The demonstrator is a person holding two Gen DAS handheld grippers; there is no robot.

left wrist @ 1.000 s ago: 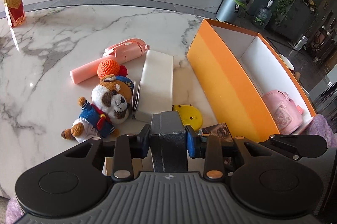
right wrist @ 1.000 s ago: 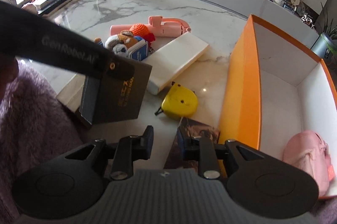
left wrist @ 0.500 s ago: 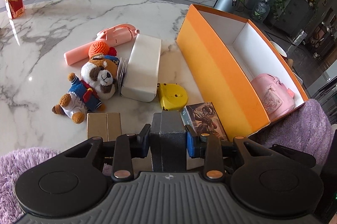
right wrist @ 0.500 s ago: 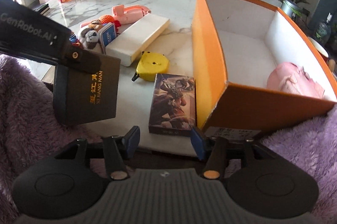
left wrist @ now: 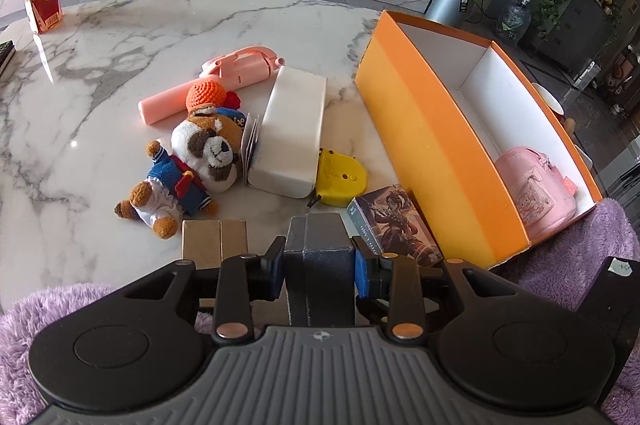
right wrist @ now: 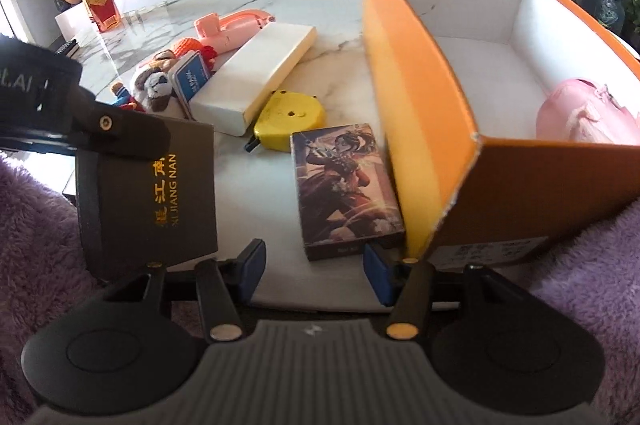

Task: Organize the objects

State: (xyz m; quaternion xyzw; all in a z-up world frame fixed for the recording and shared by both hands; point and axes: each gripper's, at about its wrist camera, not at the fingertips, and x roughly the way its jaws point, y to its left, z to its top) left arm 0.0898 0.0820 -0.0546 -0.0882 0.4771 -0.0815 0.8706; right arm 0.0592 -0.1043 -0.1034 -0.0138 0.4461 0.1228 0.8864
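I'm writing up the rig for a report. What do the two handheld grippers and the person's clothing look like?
Both the left gripper and the right gripper are black, with a ribbed grey body, two round black discs, brass-coloured pivot pins and blue pads. White lettering marks the left gripper's side as seen from the right wrist camera. The person wears fluffy purple fleece sleeves.

You are keeping your left gripper (left wrist: 319,271) angled downward, its blue pads pressing both sides of a dark box (left wrist: 319,257). You are holding your right gripper (right wrist: 313,275) tilted downward too, its jaws apart with nothing between them.
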